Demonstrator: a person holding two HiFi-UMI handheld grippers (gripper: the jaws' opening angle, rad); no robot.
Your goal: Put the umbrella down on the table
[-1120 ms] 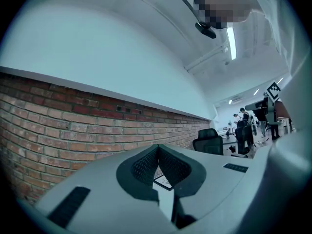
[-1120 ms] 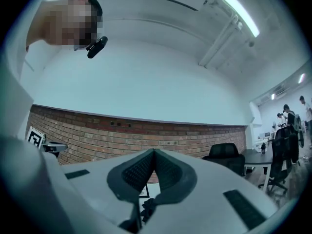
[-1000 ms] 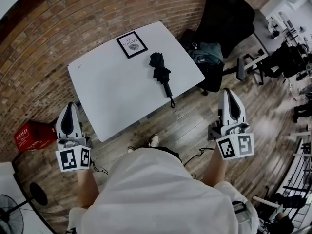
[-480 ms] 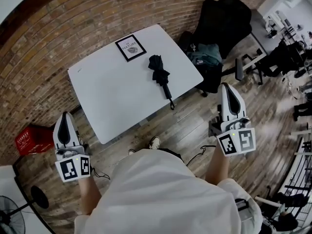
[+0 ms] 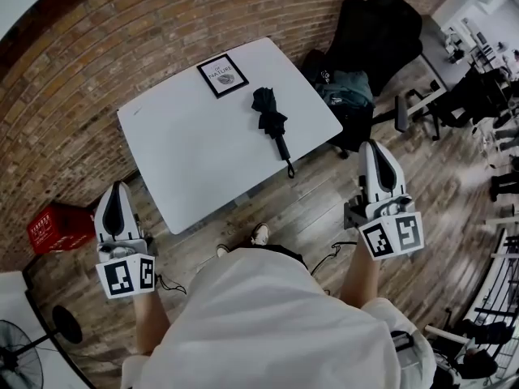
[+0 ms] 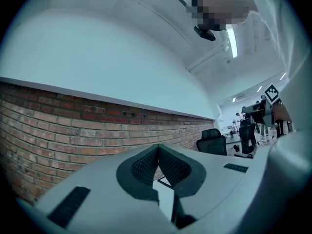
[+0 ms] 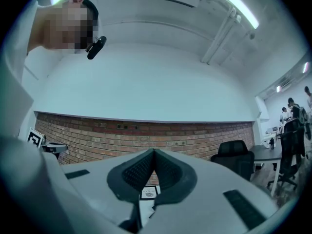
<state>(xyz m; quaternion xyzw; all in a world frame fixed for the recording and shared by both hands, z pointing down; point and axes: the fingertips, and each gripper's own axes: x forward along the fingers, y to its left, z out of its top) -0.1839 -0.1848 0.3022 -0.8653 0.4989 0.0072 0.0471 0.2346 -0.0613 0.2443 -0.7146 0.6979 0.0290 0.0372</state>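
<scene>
One folded black umbrella (image 5: 272, 128) lies flat on the single white table (image 5: 186, 168), near its right-hand edge in the head view, with its handle end pointing toward the person and reaching just past the table's near edge. One framed card (image 5: 223, 75) lies just beside the umbrella, further from the person. Two tongs are in the frame, both well apart from the umbrella and off the table, over the wooden floor (image 5: 300, 209).

The left tongs (image 5: 114, 187) are closed, the ribbed pads (image 6: 146, 165) meeting at the tips with nothing between them. The right tongs (image 5: 375, 145) are likewise pressed together and empty, and they touch nothing.

Only the head view shows the umbrella, along with one red crate (image 5: 57, 227) at the foot of the brick wall (image 5: 97, 63), one standing fan (image 5: 20, 355), a black office chair (image 5: 377, 35) and a dark bag (image 5: 345, 87) beside the table. The right gripper view catches the framed card through the gap under its closed pads (image 7: 139, 172), plus ceiling strip lights (image 7: 236, 4). The left gripper view shows a sliver of the white table beneath the meeting tips.
</scene>
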